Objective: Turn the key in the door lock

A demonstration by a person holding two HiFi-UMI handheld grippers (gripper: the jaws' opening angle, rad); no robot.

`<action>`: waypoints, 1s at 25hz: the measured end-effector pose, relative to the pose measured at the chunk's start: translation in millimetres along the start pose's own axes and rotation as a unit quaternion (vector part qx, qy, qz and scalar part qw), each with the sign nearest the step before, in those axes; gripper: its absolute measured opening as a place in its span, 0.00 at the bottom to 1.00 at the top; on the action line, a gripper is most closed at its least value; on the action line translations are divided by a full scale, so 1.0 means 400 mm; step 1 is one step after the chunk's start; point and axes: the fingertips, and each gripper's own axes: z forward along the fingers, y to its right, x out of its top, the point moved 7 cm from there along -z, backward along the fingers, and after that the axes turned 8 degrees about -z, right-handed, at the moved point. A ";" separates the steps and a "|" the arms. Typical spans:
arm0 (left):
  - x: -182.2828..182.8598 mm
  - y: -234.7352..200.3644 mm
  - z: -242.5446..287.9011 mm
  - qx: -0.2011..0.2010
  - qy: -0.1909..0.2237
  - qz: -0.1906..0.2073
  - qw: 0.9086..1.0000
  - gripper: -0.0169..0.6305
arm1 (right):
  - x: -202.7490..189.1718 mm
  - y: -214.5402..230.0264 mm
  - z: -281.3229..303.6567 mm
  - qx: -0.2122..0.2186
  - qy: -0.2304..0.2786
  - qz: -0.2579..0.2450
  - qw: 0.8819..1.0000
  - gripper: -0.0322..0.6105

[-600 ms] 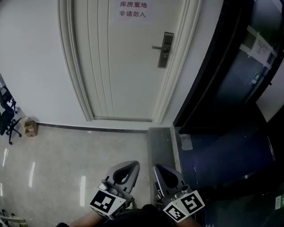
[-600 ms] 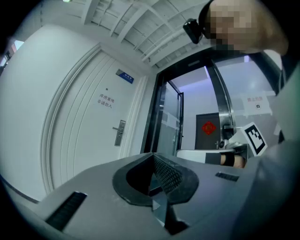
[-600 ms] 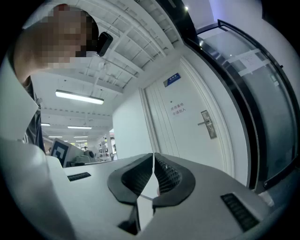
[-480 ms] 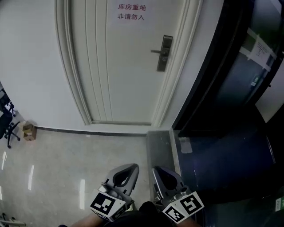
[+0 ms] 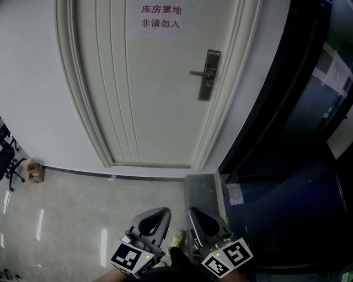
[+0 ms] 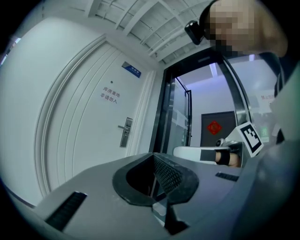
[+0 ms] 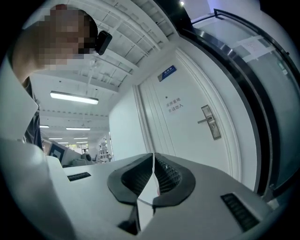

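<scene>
A white panelled door fills the head view, with its metal lock plate and lever handle [image 5: 208,74] at upper right. I can make out no key in or near the lock. My left gripper [image 5: 164,211] and right gripper [image 5: 191,211] are side by side at the bottom edge, far short of the door. Both point level at it. The left gripper [image 6: 153,156] has its jaws together with nothing between them, and the lock plate [image 6: 124,132] shows small ahead. The right gripper [image 7: 153,154] is shut and empty too, with the lock plate [image 7: 210,122] far off to its right.
A sign with red characters [image 5: 161,16] hangs on the door. Right of the door frame stands a dark glass partition [image 5: 287,110]. A grey floor slab [image 5: 201,190] lies before it. A cardboard box [image 5: 36,171] and an office chair [image 5: 8,160] stand at far left.
The door and lock have grown slightly larger in the head view as the person moves closer, and a shoe now shows between the grippers. Both grippers keep their places, shut.
</scene>
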 end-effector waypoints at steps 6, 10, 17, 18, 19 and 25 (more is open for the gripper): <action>0.060 -0.069 0.194 0.007 0.009 0.007 1.000 0.03 | 0.040 0.179 0.148 0.017 0.001 0.002 1.000 0.08; 0.076 -0.101 0.326 0.012 0.012 0.010 1.000 0.03 | 0.053 0.308 0.220 0.027 0.001 0.001 1.000 0.08; 0.095 -0.145 0.493 0.026 0.016 0.020 0.999 0.03 | 0.057 0.475 0.317 0.034 -0.005 0.006 0.999 0.08; 0.099 -0.153 0.508 0.029 0.015 0.021 0.999 0.03 | 0.059 0.491 0.331 0.033 -0.005 0.007 0.999 0.08; 0.102 -0.163 0.522 0.032 0.013 0.021 0.999 0.03 | 0.061 0.505 0.345 0.031 -0.005 0.008 0.999 0.08; 0.110 -0.220 0.617 0.034 0.004 0.029 0.999 0.03 | 0.070 0.606 0.444 0.002 -0.002 0.006 1.000 0.08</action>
